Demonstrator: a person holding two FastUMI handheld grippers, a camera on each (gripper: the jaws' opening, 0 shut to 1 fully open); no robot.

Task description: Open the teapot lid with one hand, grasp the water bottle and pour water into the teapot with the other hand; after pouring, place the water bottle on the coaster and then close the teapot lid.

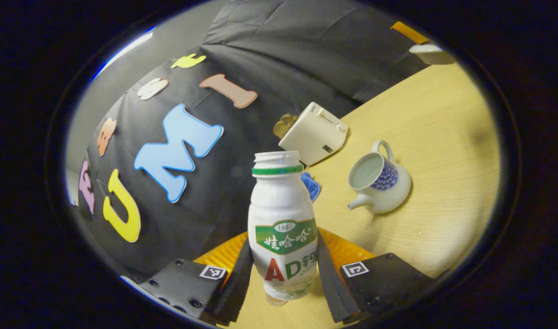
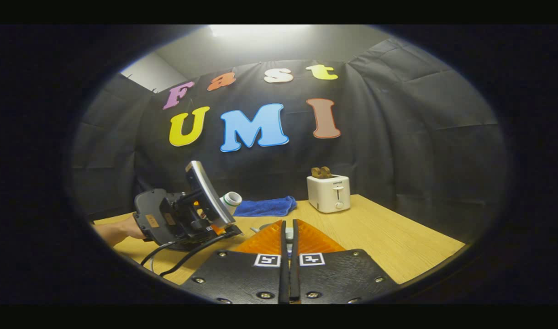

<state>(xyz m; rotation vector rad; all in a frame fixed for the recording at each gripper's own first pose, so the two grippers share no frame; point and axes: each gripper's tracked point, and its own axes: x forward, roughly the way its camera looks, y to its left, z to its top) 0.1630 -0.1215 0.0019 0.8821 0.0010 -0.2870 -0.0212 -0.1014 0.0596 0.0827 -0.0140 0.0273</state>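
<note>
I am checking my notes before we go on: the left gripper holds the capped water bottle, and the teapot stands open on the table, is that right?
Not quite: the water bottle has no cap; its mouth is open in the left gripper view. The left gripper does hold it, and the teapot stands open on the table.

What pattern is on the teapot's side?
Blue scale-like pattern on the white teapot, clearest in the left gripper view.

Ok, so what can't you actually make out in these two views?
Left gripper view: the water bottle is opaque, so its fill level is hidden.
Left gripper view: a pale object is cut off by the upper right edge.
Right gripper view: fingers of the right gripper cover whatever they pinch, bar a pale sliver.
Right gripper view: the left gripper hides the bottle's body.
</note>
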